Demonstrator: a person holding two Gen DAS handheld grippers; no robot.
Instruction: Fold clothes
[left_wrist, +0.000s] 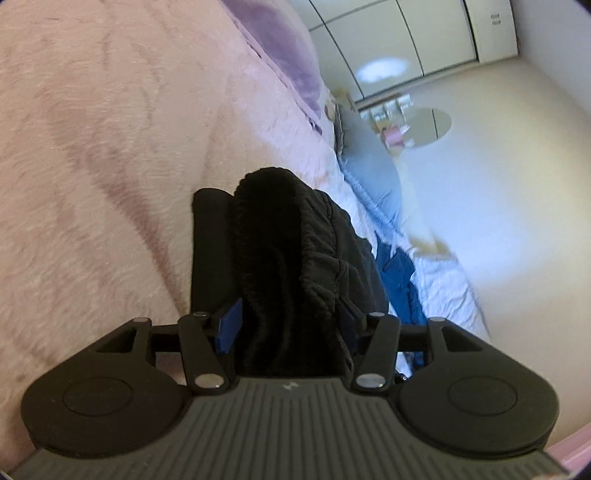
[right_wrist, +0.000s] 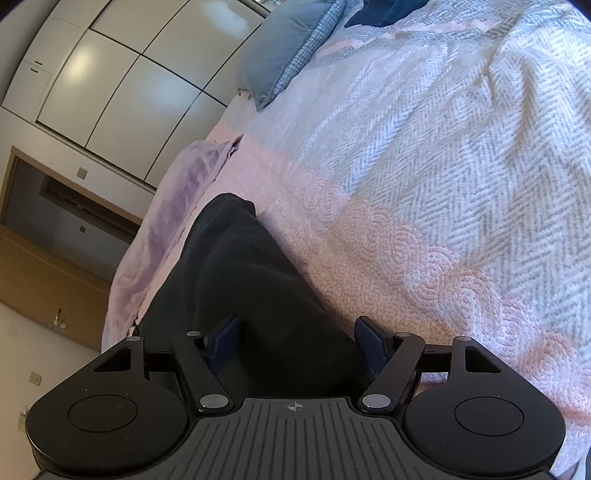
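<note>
Over the bed (right_wrist: 424, 155), both tongs (left_wrist: 284, 229) (right_wrist: 295, 332) pinch black garment (left_wrist: 288, 258).

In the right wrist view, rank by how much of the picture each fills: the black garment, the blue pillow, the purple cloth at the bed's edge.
1. black garment, though it lies nearest the camera, between the right gripper's fingers, so it looks inflated.
2 and 3. purple cloth and blue pillow: too alike to rank, and the pillow lies farther off.
</note>
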